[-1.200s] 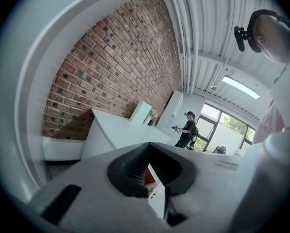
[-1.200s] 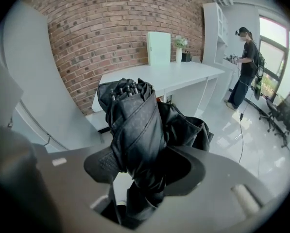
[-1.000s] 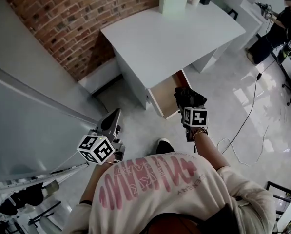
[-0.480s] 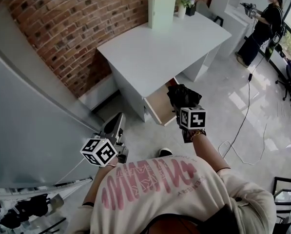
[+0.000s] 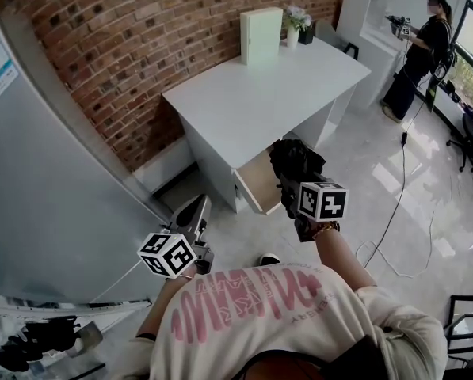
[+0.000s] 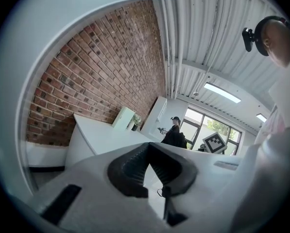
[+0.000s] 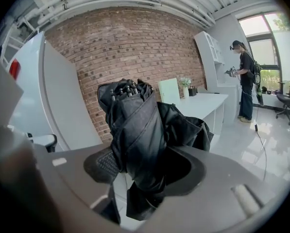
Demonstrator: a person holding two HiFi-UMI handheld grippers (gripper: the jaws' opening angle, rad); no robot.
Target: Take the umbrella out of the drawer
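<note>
A folded black umbrella (image 5: 295, 158) hangs in my right gripper (image 5: 293, 182), above and just in front of the open drawer (image 5: 256, 184) of the white desk (image 5: 260, 85). In the right gripper view the umbrella (image 7: 140, 125) fills the gap between the jaws, with the right gripper (image 7: 145, 164) shut on its fabric and loose folds bulging to the right. My left gripper (image 5: 200, 206) is lower left, beside the grey cabinet, apart from the drawer. In the left gripper view the left gripper (image 6: 148, 149) has its pads meeting at the tips, with nothing between them.
A tall white box (image 5: 261, 34) and a small potted plant (image 5: 295, 18) stand at the desk's far end against the brick wall (image 5: 141, 46). A big grey cabinet (image 5: 46, 196) stands at the left. Another person (image 5: 422, 50) stands at far right; a cable (image 5: 394, 212) trails over the floor.
My right gripper has risen with the umbrella, away from the drawer's opening. The left gripper has drifted slightly up and right, still shut.
</note>
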